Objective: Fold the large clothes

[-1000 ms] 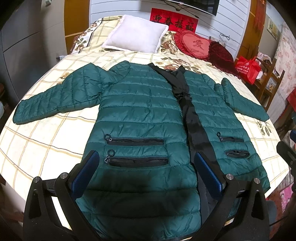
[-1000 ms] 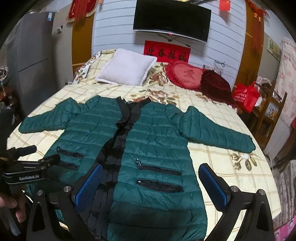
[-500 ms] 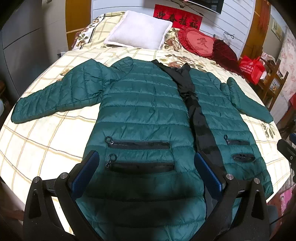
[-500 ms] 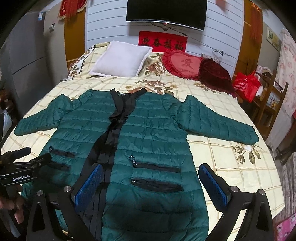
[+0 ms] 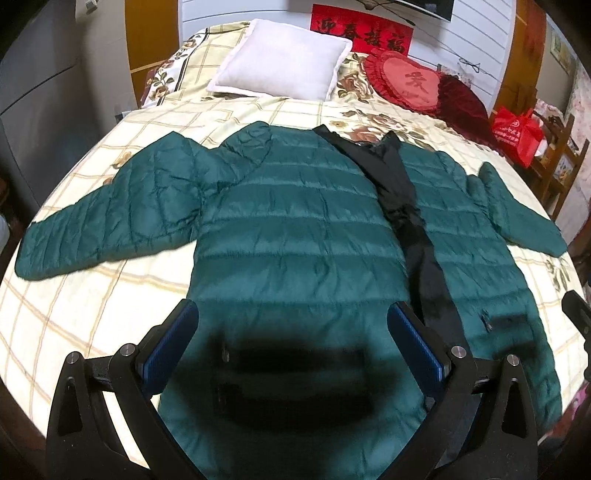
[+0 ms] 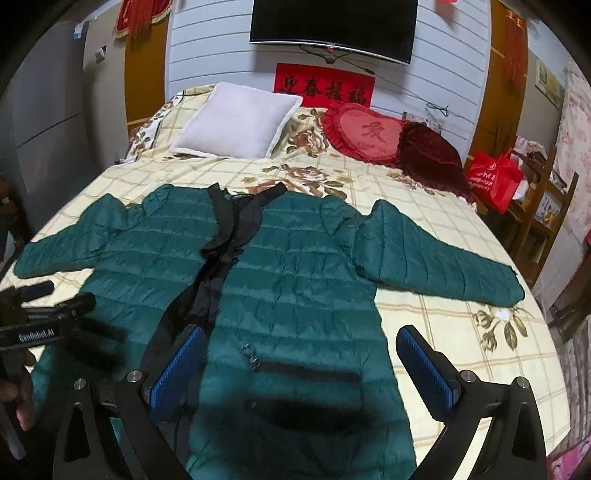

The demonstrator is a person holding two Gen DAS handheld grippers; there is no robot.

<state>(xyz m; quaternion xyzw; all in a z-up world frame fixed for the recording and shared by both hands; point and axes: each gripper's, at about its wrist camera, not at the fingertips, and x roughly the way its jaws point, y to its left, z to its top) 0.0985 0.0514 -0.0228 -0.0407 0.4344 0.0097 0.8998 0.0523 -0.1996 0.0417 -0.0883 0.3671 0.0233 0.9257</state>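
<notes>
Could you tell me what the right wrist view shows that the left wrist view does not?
Only the right wrist view shows the whole television, the person's hand holding the left hand-held gripper, and the full right sleeve with its cuff. Only the left wrist view shows the full left sleeve. Both show the green jacket spread flat on the bed, the white pillow, and open jaws; the right hand-held gripper holds nothing.

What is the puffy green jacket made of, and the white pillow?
The green puffer jacket looks like shiny, thin synthetic fabric, maybe nylon, with soft filling: it gleams and is stitched into puffy rows. The white pillow looks like soft, matte cloth, perhaps fleece; too far to tell.
</notes>
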